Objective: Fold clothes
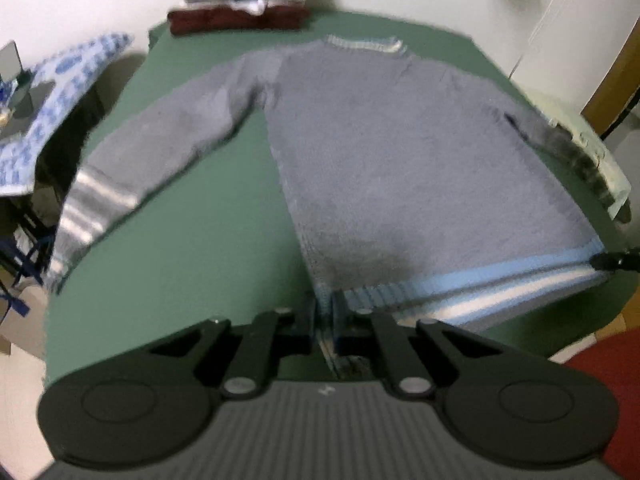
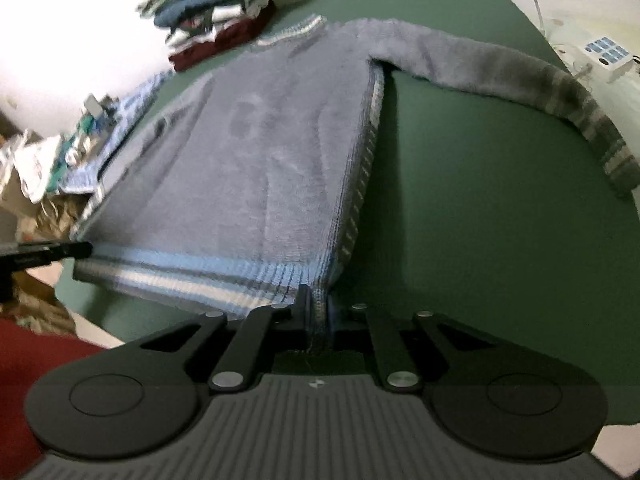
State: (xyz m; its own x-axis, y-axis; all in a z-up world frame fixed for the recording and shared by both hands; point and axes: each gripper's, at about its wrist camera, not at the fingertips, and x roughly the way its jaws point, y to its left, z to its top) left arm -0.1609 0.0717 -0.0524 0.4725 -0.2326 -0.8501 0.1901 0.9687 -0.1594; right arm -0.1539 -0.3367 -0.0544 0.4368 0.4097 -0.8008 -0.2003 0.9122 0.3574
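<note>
A grey-blue sweater (image 1: 380, 152) lies flat across the centre of a green table (image 1: 192, 264), sleeves spread to both edges. The left gripper (image 1: 325, 320) and right gripper (image 2: 318, 312), low in their frames, each pinch a corner of the striped hem (image 2: 180, 276), likely to lift or straighten it. Folded clothes (image 1: 240, 4) are stacked at the top. No readable writing

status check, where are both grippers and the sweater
Left gripper shut on sweater hem corner. Right gripper shut on opposite hem corner. Sweater flat on green table, sleeves spread. Folded stack clear at far edge.
</note>
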